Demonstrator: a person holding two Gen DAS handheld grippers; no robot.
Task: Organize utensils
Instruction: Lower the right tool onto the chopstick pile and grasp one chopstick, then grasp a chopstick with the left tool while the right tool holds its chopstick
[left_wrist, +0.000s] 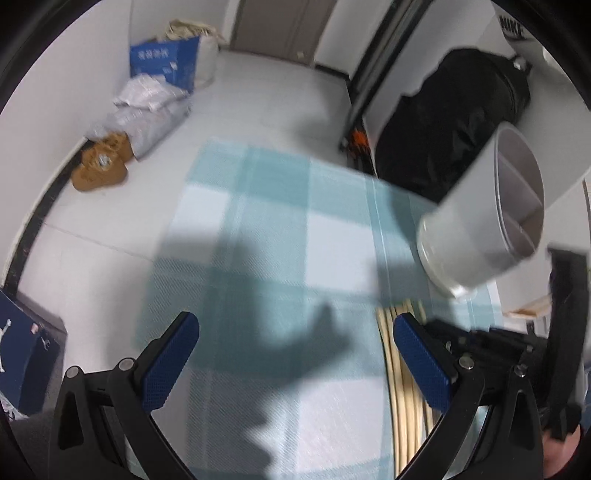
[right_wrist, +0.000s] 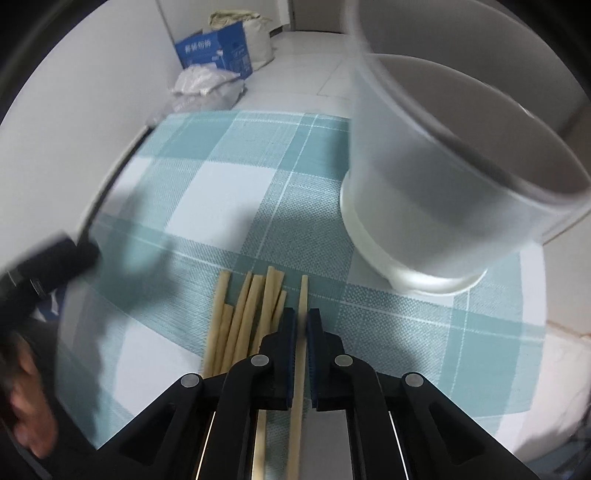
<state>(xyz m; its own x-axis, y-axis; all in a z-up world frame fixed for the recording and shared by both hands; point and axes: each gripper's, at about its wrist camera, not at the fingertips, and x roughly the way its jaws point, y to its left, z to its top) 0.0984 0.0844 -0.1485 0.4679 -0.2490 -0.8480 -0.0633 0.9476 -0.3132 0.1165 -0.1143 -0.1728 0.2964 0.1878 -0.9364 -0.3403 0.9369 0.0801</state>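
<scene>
Several pale wooden chopsticks lie side by side on a teal-and-white checked cloth. My right gripper is shut on one chopstick at the right of the bundle, low over the cloth. A white utensil holder with a divided inside stands just ahead to the right. In the left wrist view my left gripper is open and empty above the cloth; the chopsticks lie by its right finger, and the holder is at the right.
The cloth lies on a white tiled floor. A blue box, white bags and brown slippers sit along the left wall. A black bag is at the back right. The right gripper's body shows at the right edge.
</scene>
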